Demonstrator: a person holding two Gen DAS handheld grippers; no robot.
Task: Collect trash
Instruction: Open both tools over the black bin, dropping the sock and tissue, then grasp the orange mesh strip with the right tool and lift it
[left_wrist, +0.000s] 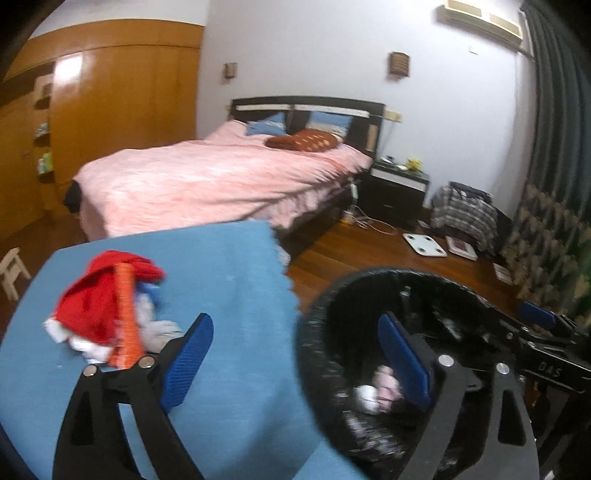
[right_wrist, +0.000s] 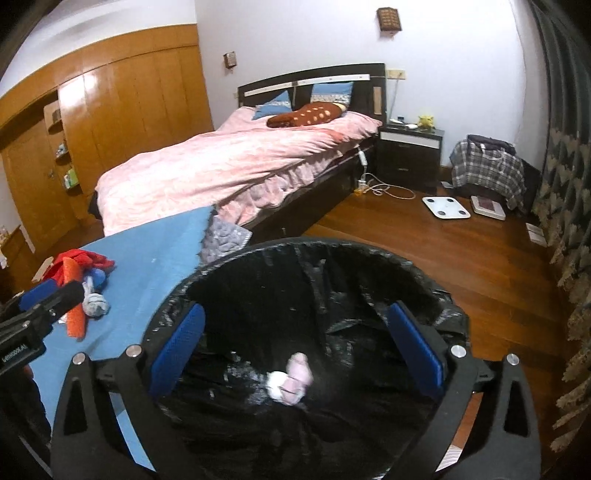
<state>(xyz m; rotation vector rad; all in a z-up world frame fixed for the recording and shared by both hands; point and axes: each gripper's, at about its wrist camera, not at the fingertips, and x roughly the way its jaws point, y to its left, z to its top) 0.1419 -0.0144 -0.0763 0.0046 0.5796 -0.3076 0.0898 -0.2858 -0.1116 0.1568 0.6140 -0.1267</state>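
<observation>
both tongs are seen spread wide with nothing between the pads: the right gripper (right_wrist: 295, 354) hangs over the mouth of the black-lined bin (right_wrist: 369, 251), the left gripper (left_wrist: 295, 358) straddles the bin rim (left_wrist: 314, 321) and the blue cloth (left_wrist: 229, 280). a pink and white wad (right_wrist: 291, 384) is seen inside the bin, blurred, on or near the liner floor.

remaining trash is judged to be the pile on the blue cloth: red fabric (left_wrist: 99, 295), an orange strip (left_wrist: 127, 321), white crumpled pieces (left_wrist: 159, 328).

risks noted:
- the pile is tangled; one pinch may lift several pieces and shed some short of the bin.
- the cloth itself may be caught with a low pinch and dragged.
- the bin stands just beside the cloth edge; a sideways sweep by the left tongs could knock the rim or snag the loose liner.
- the two tools are near each other; a clash is possible over the bin.

around: bed (right_wrist: 229, 158), nightstand (right_wrist: 410, 147), scale (right_wrist: 445, 206) on the floor, all well apart, not obstructing.
</observation>
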